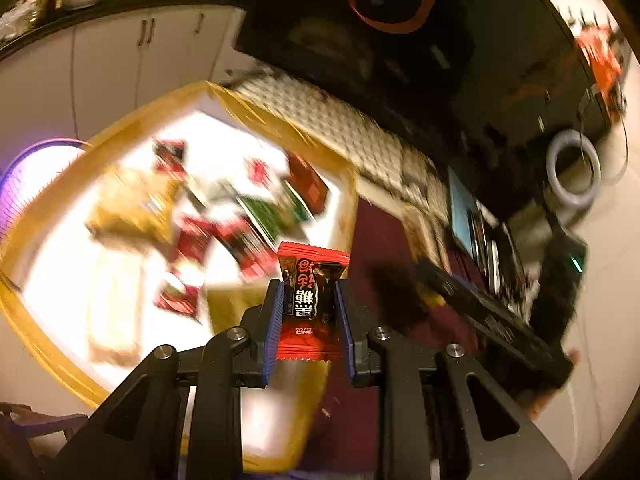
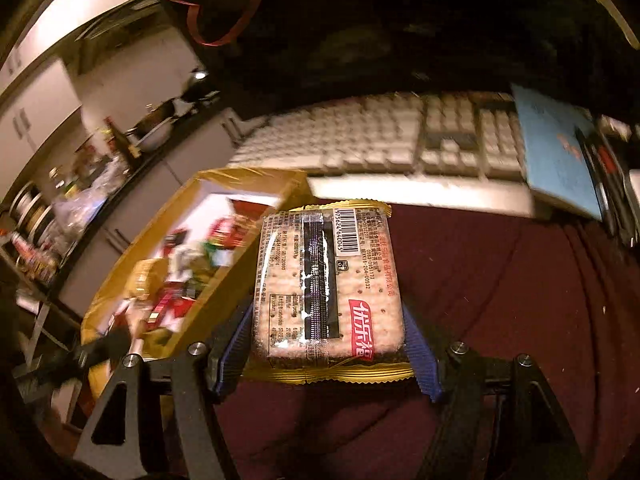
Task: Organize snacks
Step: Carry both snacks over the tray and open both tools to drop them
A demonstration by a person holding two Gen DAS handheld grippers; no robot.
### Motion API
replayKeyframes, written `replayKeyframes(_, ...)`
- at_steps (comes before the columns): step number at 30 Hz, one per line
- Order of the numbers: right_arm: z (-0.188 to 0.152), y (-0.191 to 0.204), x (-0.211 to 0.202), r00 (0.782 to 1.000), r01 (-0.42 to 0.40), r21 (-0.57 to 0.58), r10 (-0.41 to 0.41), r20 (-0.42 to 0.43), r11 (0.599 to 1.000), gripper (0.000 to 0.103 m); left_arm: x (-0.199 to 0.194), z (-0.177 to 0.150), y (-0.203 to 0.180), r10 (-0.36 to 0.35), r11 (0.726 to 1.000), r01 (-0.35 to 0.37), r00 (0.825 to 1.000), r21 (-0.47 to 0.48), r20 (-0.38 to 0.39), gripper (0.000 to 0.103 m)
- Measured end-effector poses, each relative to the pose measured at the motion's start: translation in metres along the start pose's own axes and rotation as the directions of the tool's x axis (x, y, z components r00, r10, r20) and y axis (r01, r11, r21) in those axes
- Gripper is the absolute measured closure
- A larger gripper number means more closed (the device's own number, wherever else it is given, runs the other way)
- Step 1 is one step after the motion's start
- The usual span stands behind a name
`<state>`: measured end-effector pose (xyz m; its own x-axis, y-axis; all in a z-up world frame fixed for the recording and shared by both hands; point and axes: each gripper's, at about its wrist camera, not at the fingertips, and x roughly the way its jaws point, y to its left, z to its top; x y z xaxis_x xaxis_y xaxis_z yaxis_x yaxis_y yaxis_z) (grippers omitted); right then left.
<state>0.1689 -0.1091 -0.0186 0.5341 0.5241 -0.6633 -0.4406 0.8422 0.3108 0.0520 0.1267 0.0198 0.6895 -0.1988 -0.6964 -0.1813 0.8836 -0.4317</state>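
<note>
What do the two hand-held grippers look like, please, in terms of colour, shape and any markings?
The left hand-held gripper and the right hand-held gripper look alike: a matte black frame of angular struts with triangular cut-outs, joined by round silver bolts. Each has two fingers faced with ribbed blue pads. No cables, lettering or sleeves show in either view.

Your left gripper (image 1: 309, 296) has its blue-padded jaws clamped on a small red candy wrapper (image 1: 312, 300). Your right gripper (image 2: 328, 320) pinches a clear cracker packet (image 2: 326, 284) by its sides.
</note>
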Motion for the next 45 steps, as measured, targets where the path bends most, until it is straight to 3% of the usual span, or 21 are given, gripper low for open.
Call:
replayKeyframes(6,0.032,0.059,0.007,0.991,-0.129,-0.125,0.124,-0.051,0.984,0.033,-0.003,0.050,0.036,0.106,0.994,-0.106,0.994,-0.018,0.033,0.080)
replayKeyframes(11,0.066,0.100,0.051,0.977,-0.180,-0.211,0.151,-0.149,0.961,0.033,0.018,0.084,0.059,0.097,0.994,-0.097,0.995,-0.039,-0.014,0.080)
replayKeyframes(14,0.084,0.117,0.091,0.976,-0.142,-0.230,0.098,-0.193,0.963,0.033,0.034,0.102,0.066,0.101,0.994,-0.103,0.994,-0.035,-0.038,0.080)
replayKeyframes(18,0.093,0.134,0.123,0.982,-0.072,-0.268,0.021,-0.189,0.961,0.033,0.059,0.119,0.080,0.113,0.991,-0.118,0.990,-0.057,-0.090,0.080)
replayKeyframes(25,0.081,0.144,0.146,0.980,-0.003,-0.341,-0.066,-0.189,0.940,0.033,0.090,0.129,0.104,0.093,0.987,-0.112,0.983,-0.115,-0.161,0.080)
replayKeyframes(32,0.076,0.150,0.161,0.972,0.042,-0.386,-0.128,-0.199,0.921,0.031,0.093,0.130,0.106,0.081,0.988,-0.100,0.984,-0.118,-0.157,0.080)
replayKeyframes(34,0.078,0.147,0.155,0.977,0.020,-0.353,-0.093,-0.192,0.935,0.031,0.091,0.129,0.104,0.071,0.990,-0.088,0.986,-0.108,-0.153,0.076)
replayKeyframes(36,0.082,0.142,0.147,0.981,-0.007,-0.313,-0.053,-0.184,0.950,0.030,0.084,0.128,0.101,0.058,0.992,-0.073,0.988,-0.103,-0.143,0.060)
replayKeyframes(39,0.086,0.136,0.119,0.988,-0.037,-0.262,-0.003,-0.153,0.964,0.027,0.059,0.120,0.092,0.062,0.994,-0.069,0.995,-0.088,-0.077,0.044)
replayKeyframes(43,0.072,0.127,0.053,0.995,-0.080,-0.211,0.066,-0.072,0.974,0.019,0.011,0.096,0.069,0.151,0.989,-0.150,0.988,-0.016,0.037,0.039)
replayKeyframes(45,0.056,0.122,0.026,0.993,-0.117,-0.182,0.112,-0.037,0.976,0.018,-0.013,0.072,0.059,0.209,0.978,-0.208,0.972,-0.020,0.109,0.026)
